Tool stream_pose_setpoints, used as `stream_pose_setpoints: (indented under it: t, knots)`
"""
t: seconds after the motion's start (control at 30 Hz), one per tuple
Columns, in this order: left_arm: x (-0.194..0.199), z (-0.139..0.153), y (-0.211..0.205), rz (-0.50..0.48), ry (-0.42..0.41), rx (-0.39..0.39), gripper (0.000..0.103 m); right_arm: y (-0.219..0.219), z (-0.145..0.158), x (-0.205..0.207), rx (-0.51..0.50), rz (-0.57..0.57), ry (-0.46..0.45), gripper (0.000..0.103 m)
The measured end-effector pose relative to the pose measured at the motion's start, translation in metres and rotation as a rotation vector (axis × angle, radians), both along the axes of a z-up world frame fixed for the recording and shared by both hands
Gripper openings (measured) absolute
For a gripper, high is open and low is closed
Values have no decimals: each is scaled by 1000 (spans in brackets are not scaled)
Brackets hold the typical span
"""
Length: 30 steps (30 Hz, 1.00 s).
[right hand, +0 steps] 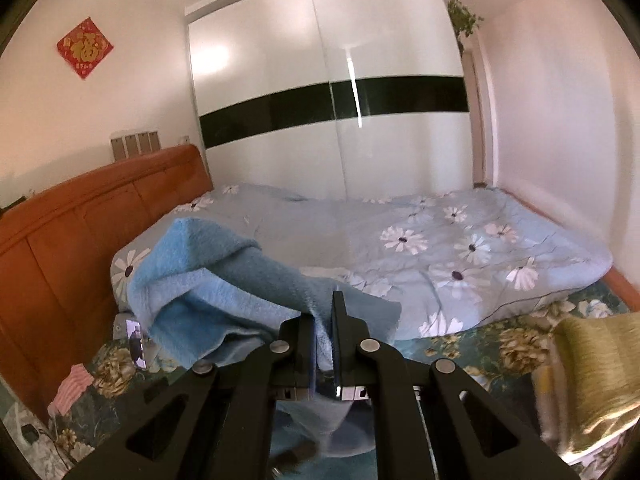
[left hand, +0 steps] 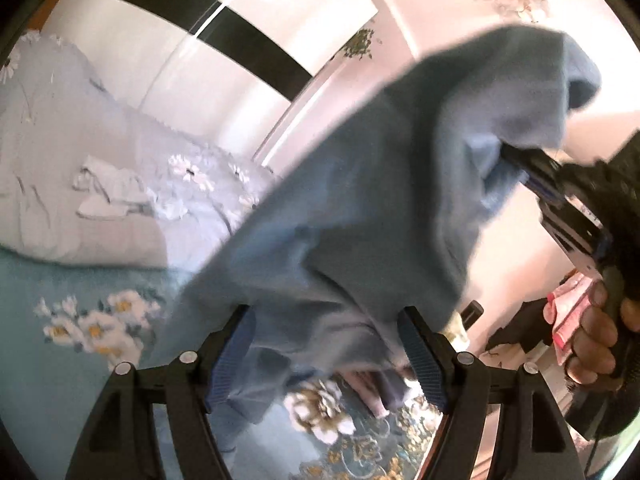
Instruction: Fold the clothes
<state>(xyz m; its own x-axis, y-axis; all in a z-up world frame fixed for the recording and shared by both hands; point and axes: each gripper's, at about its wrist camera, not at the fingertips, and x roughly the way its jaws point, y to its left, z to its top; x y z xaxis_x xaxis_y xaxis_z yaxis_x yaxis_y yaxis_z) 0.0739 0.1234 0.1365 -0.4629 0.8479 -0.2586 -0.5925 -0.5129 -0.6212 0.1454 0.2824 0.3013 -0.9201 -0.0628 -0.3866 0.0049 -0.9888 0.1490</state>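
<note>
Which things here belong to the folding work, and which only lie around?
For the job:
- blue fleece garment
- right gripper, shut on it
- left gripper, open

Lying about:
- floral quilt
- yellow-green cloth
- pink striped cloth
- wardrobe

garment (right hand: 224, 280): blue | quilt (right hand: 460, 248): pale blue, white daisies | headboard (right hand: 80, 216): orange-brown

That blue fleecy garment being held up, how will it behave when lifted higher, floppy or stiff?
Probably floppy: the blue garment sags in folds from the right gripper, which pinches one edge. Its fuzzy surface suggests a secure, non-slippery hold. The loose part hanging between the open left gripper fingers would likely swing.
</note>
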Motion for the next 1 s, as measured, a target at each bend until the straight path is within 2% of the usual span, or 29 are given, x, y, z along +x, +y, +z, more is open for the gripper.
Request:
stream_pose_setpoints:
  t: [0.1,0.2,0.33,0.43,0.5,0.7,0.77,0.83,0.87,0.9,1.0]
  knots:
    - [0,4,-14,-23,-4,28,77,-5,6,5,35,-19,3,6]
    - [21,1,-33,-86,8,96,79,-9,3,2,63,-39,-18,6]
    - [46,-4,-19,-107,15,47,82,-12,-11,-10,51,-47,-60,6]
    - [49,-8,3,-85,-2,-20,82,-15,-21,-19,41,-39,-90,7]
    - [46,-11,15,-79,-22,-35,82,-16,-27,-22,37,-34,-104,6]
    - [32,-21,29,37,-104,-77,80,-16,-37,-16,24,-27,-118,6]
    - [31,-25,25,58,-105,-89,63,-12,-39,-14,22,-34,-119,6]
    - [30,-27,17,68,-98,-97,21,-3,-40,-10,7,-46,-115,6]
    - [28,-27,13,78,-93,-100,10,0,-40,-10,0,-51,-113,6]
    - [25,-27,8,87,-88,-103,4,4,-40,-8,-13,-55,-111,6]
    - [25,-13,-18,157,-52,-112,3,15,-41,-4,-37,-60,-100,6]
